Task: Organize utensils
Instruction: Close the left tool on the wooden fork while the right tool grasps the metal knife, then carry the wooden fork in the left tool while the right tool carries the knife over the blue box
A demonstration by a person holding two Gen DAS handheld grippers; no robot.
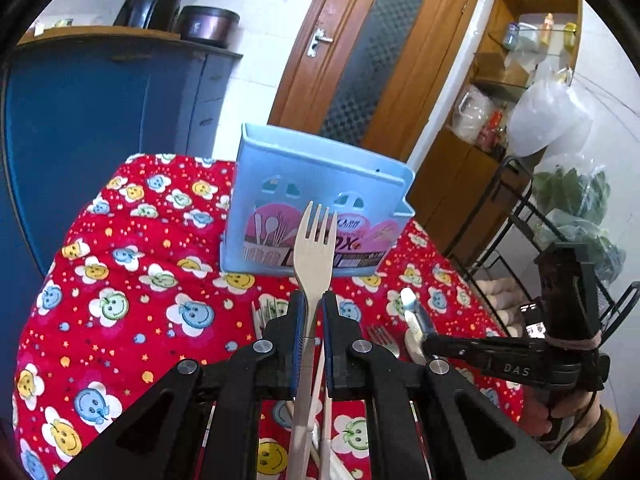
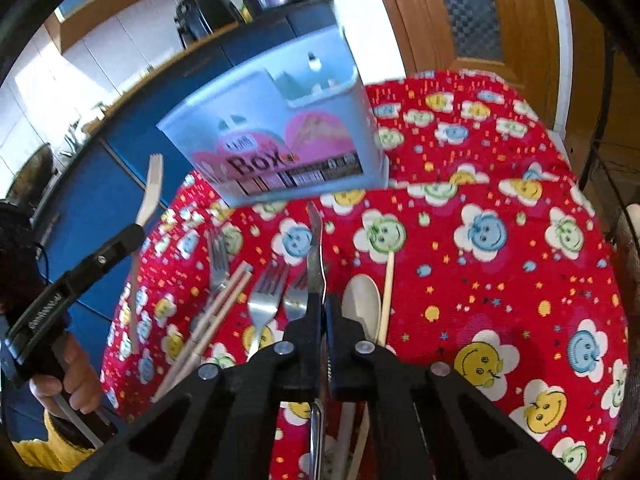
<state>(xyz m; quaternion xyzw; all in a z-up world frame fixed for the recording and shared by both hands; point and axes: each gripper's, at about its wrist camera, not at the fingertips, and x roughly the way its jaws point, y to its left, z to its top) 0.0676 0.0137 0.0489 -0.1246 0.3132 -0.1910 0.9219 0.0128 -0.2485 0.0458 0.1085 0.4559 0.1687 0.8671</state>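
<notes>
Left wrist view: the left hand-held gripper (image 1: 311,312) was clamped on a pale fork (image 1: 314,248), tines pointed toward the blue utensil box (image 1: 320,184) standing on the red-clothed counter (image 1: 132,280). The right hand-held gripper (image 1: 412,312) was seen at right over a metal fork (image 1: 382,338).

Right wrist view: the right hand-held gripper (image 2: 323,300) was closed tight on a knife (image 2: 315,248), blade aimed at the box (image 2: 272,136). Forks (image 2: 264,300), chopsticks (image 2: 216,312) and a spoon (image 2: 362,304) lay on the counter (image 2: 500,280) just before it.
</notes>
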